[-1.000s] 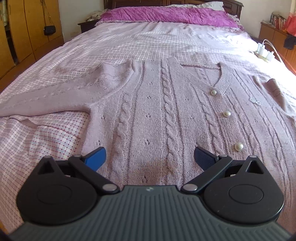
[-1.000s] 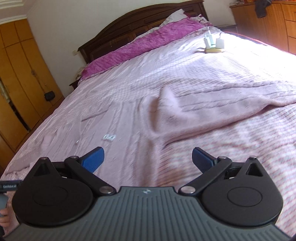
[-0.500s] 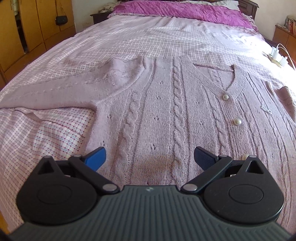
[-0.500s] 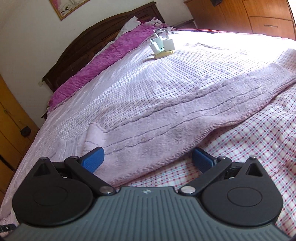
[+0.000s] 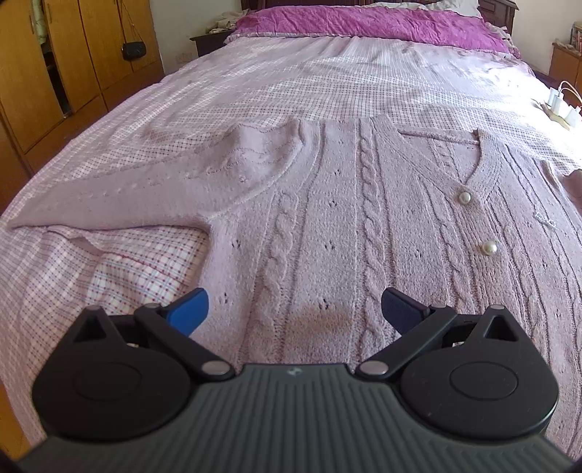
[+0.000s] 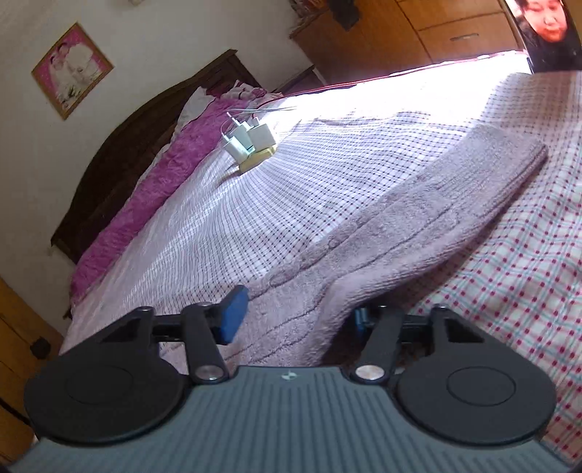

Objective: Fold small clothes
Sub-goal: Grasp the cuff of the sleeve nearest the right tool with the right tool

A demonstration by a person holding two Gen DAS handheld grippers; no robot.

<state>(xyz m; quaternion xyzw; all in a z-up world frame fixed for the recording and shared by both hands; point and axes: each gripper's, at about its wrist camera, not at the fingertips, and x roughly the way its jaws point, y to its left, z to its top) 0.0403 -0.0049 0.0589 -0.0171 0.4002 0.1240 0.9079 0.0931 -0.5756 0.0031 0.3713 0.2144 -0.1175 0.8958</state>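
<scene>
Here a pale lilac cable-knit cardigan (image 5: 363, 225) lies spread flat, front up, on a bed (image 5: 291, 91) covered with a fine-checked lilac bedspread; a coarser red-and-blue checked cloth (image 5: 145, 262) shows nearer the foot, under the garment's lower edge. Pearl buttons (image 5: 489, 248) run down below its V-neck, and one sleeve (image 5: 152, 196) stretches out to the left in the left wrist view.

The left gripper (image 5: 294, 311) hovers over the cardigan's lower body with its blue-padded fingers (image 5: 189, 309) spread wide and nothing between them.

The right gripper (image 6: 294, 320) is tilted and sits at the other sleeve (image 6: 418, 218), which runs away from it across the bedspread to a cuff end near the bright far edge. Its fingers are partly drawn in, about half way, with a raised fold of the sleeve between them: the left pad (image 6: 232, 314) lies against the knit, while the right pad is mostly hidden under the fabric, so I cannot tell whether the fold is actually pinched.

At the head of the bed a crumpled magenta cover (image 5: 363, 22) lies before a dark wooden headboard (image 6: 145, 123). White chargers plugged into a yellowish power strip (image 6: 251, 145) rest on the bedspread, well apart from the cardigan. Wooden wardrobes (image 5: 54, 72) with a small black bag (image 5: 134, 51) hanging on one door stand along one wall; a pink framed picture (image 6: 71, 69) hangs above the headboard, and wooden drawers (image 6: 436, 32) stand beyond the sunlit side.
</scene>
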